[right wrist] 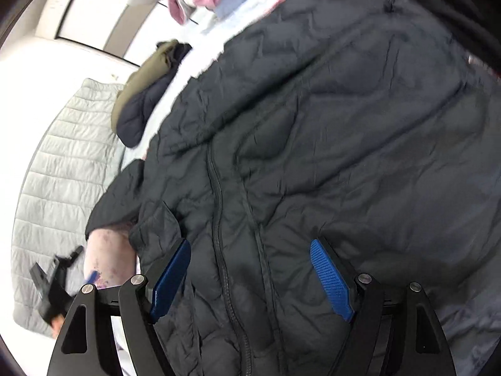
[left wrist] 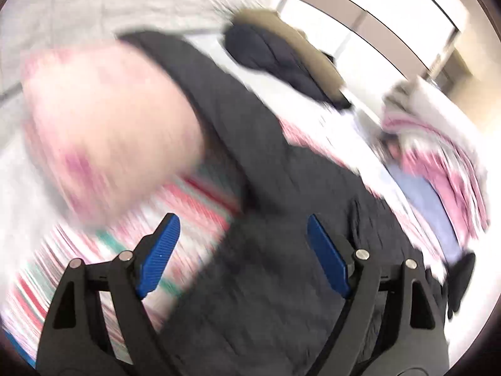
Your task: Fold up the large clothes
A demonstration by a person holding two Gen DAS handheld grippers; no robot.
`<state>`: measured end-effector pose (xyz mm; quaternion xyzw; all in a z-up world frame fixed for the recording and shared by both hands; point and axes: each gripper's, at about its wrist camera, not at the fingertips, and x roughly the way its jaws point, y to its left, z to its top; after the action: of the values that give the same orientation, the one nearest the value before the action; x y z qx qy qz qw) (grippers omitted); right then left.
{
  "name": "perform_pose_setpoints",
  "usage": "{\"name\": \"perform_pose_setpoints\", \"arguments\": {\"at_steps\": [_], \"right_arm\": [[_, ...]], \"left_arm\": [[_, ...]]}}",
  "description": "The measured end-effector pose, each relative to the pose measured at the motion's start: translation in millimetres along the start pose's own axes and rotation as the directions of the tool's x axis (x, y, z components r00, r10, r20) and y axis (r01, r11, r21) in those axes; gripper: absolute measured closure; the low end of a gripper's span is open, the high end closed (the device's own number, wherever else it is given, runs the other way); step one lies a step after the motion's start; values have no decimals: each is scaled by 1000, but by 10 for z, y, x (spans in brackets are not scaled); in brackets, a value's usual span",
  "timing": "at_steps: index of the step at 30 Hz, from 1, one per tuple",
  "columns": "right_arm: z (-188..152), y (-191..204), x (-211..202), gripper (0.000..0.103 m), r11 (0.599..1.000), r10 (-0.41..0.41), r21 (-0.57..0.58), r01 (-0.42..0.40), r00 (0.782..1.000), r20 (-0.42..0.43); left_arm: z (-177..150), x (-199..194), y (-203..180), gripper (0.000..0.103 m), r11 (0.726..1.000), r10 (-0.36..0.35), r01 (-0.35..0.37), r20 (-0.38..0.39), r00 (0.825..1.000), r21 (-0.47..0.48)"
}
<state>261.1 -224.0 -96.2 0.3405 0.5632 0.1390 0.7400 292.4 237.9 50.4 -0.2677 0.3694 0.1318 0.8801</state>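
Note:
A large dark quilted puffer jacket (right wrist: 313,125) with a front zipper lies spread on the bed; in the left wrist view the jacket (left wrist: 281,235) is blurred. My right gripper (right wrist: 250,279) is open and empty, its blue fingers straddling the jacket near the zipper. My left gripper (left wrist: 241,253) is open and empty above the jacket's edge and a striped cloth (left wrist: 194,213). The left gripper also shows in the right wrist view (right wrist: 53,285), at the far left beside the jacket's sleeve.
A pale pink blurred bundle (left wrist: 103,125) lies left of the jacket. A navy and olive jacket (right wrist: 147,91) lies beyond it. A light grey quilted cover (right wrist: 62,172) is at left. Pink, white and blue clothes (left wrist: 438,169) are piled at the side.

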Motion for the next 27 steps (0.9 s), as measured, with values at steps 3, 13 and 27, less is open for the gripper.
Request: {"name": "perform_pose_setpoints", "arguments": {"at_steps": [3,13,27], "right_arm": [[-10,60,-43,23,999,15,-39,-15,1000,10],[-35,-70,-15,23,998,52,19,-52,999,13],[80,-293,-262,23,991,78,104,-89,992,100]], "left_arm": [[606,116,179,19,995,77,-75,31,997,-59],[1556,1012,874,29,953,224,-211,36,974,-219],[1299,565,-674,99,987,-43,-2,280,959,158]]}}
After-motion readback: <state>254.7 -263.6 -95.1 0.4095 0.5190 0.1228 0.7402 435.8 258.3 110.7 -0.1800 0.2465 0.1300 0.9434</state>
